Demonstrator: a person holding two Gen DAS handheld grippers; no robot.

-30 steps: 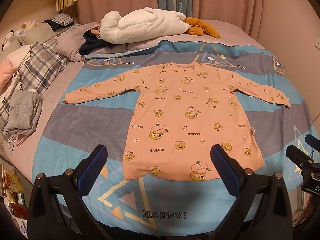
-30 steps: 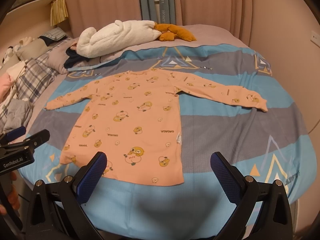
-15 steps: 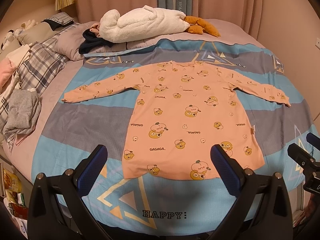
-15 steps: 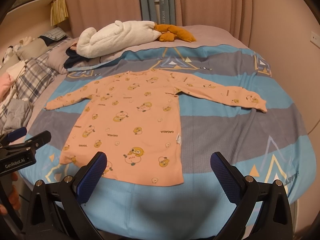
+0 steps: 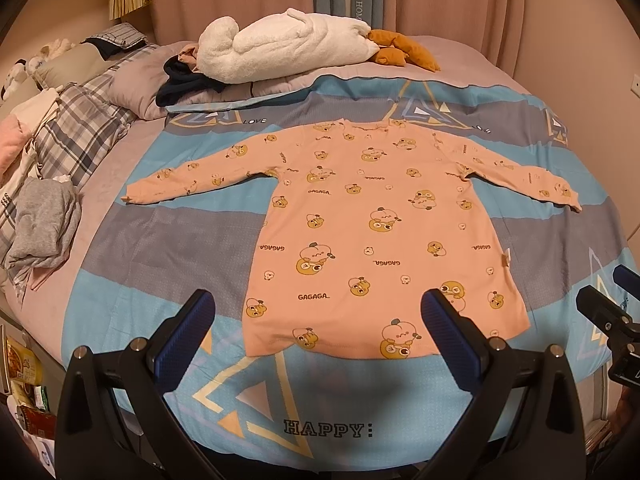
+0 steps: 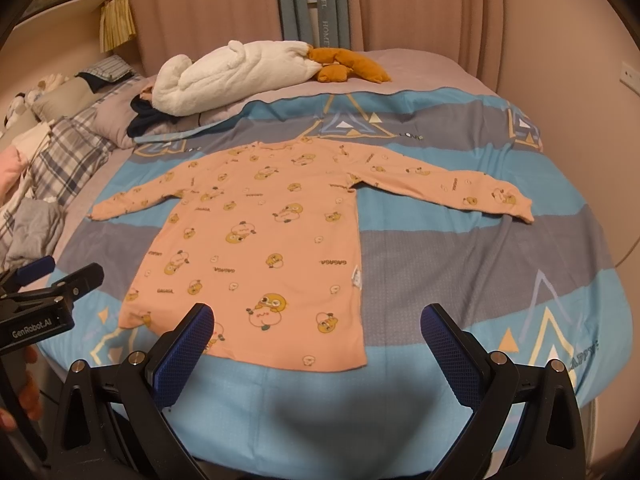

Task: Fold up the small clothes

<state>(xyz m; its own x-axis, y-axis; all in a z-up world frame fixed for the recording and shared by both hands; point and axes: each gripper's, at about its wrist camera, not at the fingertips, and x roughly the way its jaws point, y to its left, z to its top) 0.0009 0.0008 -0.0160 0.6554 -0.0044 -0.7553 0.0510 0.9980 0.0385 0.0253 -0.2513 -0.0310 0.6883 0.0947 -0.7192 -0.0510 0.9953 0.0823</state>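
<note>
A bed [image 5: 120, 240] fills most of both views, covered by a quilt [image 5: 168, 320] striped in blue and grey with triangle patterns and the word HAPPY printed near the lower centre of the left wrist view. A pink long-sleeved shirt [image 5: 380, 240] printed with yellow cartoon figures is spread flat on the quilt at the centre of the frame, sleeves stretched out to left and right, neckline toward the top and hem toward the bottom. In the right wrist view the shirt [image 6: 260, 248] is seen left of centre.

At the top centre a white plush blanket [image 5: 288, 48] is heaped, with an orange soft toy [image 5: 404, 50] touching its right end and dark clothing [image 5: 184, 82] just below its left end. A plaid cover [image 5: 76, 136] and a grey garment [image 5: 44, 228] are seen at the left edge.

The left gripper [image 5: 320, 316] is held at the bottom of its view, jaws spread wide and nothing between them, above the hem. The right gripper [image 6: 318, 330] is likewise held wide apart and unloaded, its left finger overlapping the hem in the frame.
</note>
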